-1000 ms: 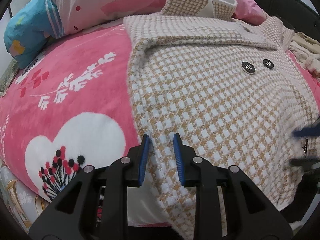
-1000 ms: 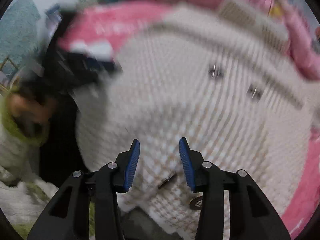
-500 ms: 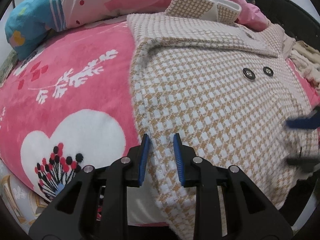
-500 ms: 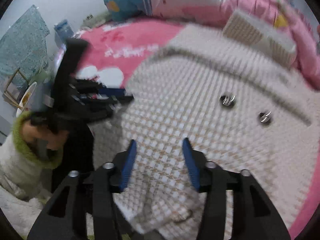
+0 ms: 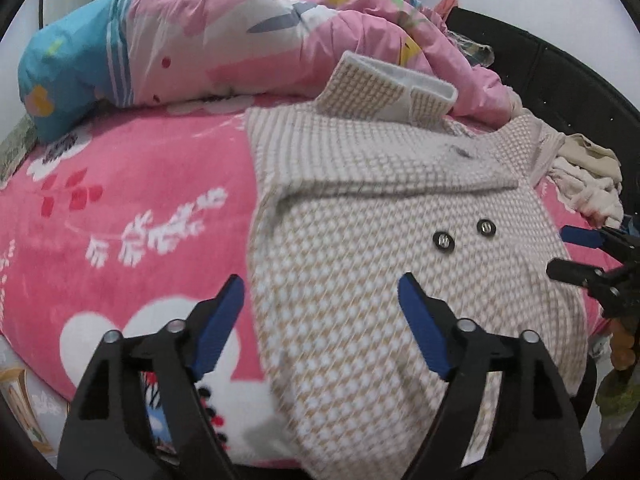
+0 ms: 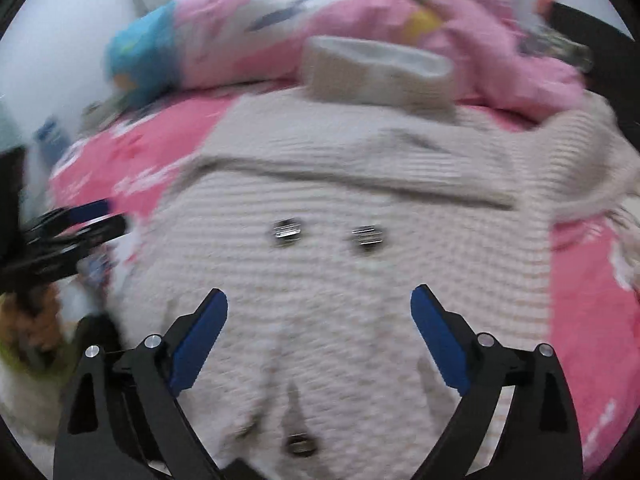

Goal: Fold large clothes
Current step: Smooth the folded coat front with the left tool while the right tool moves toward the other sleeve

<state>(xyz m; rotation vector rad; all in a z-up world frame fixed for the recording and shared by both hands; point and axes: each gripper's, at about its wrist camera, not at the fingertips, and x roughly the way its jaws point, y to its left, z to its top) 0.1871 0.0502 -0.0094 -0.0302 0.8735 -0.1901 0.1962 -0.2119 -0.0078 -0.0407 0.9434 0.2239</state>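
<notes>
A beige and white houndstooth coat (image 5: 384, 240) lies folded on the pink bed blanket (image 5: 132, 200), with two dark buttons (image 5: 444, 240) on its top layer and its collar (image 5: 384, 84) standing up at the far end. My left gripper (image 5: 320, 300) hovers above the coat's near left edge, jaws opening, nothing between them. My right gripper (image 6: 320, 308) hangs over the coat (image 6: 360, 280) near its hem, jaws also opening and empty. The right gripper's fingers (image 5: 580, 236) show at the right edge of the left wrist view. The right wrist view is blurred.
A rolled pink and blue quilt (image 5: 208, 40) lies across the far end of the bed. Cream garments (image 5: 584, 176) are piled at the right by the dark headboard (image 5: 560, 72). The blanket drops off at the near edge.
Both grippers let go of the coat's near edge, spread their jaws wide and rose away from it. The coat's front edge now lies loose on the bed.
</notes>
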